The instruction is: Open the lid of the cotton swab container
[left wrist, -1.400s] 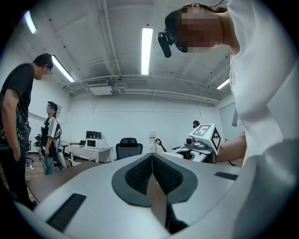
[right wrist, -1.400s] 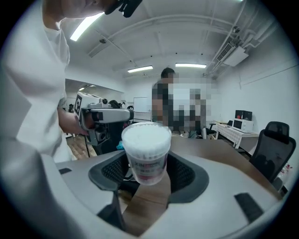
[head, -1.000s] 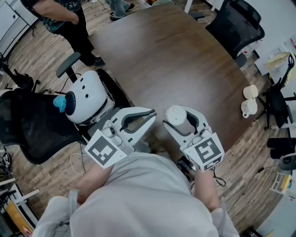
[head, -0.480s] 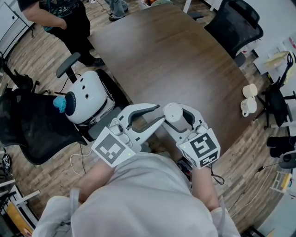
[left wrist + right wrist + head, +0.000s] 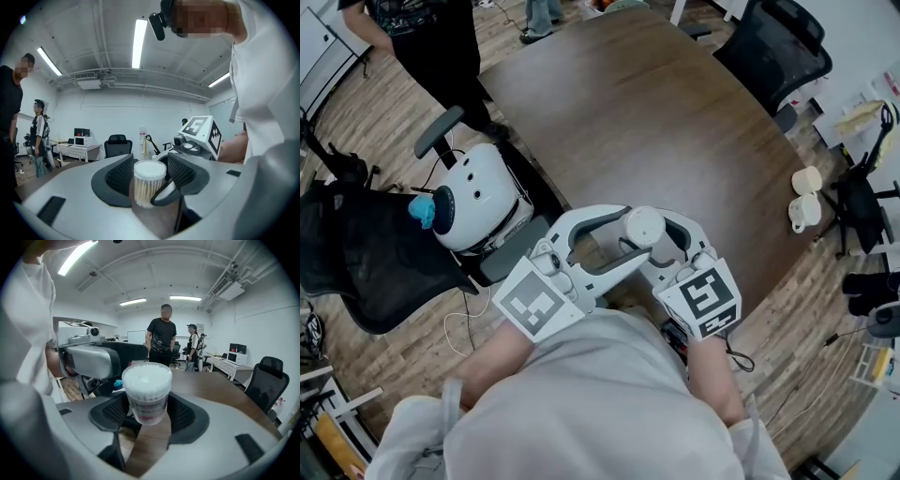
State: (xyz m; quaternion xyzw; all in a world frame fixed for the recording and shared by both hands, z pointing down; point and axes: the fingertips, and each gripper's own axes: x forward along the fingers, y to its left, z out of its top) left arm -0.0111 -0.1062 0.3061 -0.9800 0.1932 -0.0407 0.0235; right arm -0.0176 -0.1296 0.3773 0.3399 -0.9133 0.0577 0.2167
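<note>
Office, dark wood table (image 5: pixel 675 112). My right tongs (image 5: pixel 147 414) clamp the cotton swab container (image 5: pixel 644 226) at the table's 6 o'clock edge. From 8 o'clock my left tongs (image 5: pixel 150 177), just opened, stand wide around its top, pads clear.

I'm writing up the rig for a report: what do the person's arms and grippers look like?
The left gripper and right gripper are alike: smooth white curved shells, two jaws lined with dark mesh-textured pads, each carrying a white marker cube printed with black squares. The person wears a pale grey top.
</note>
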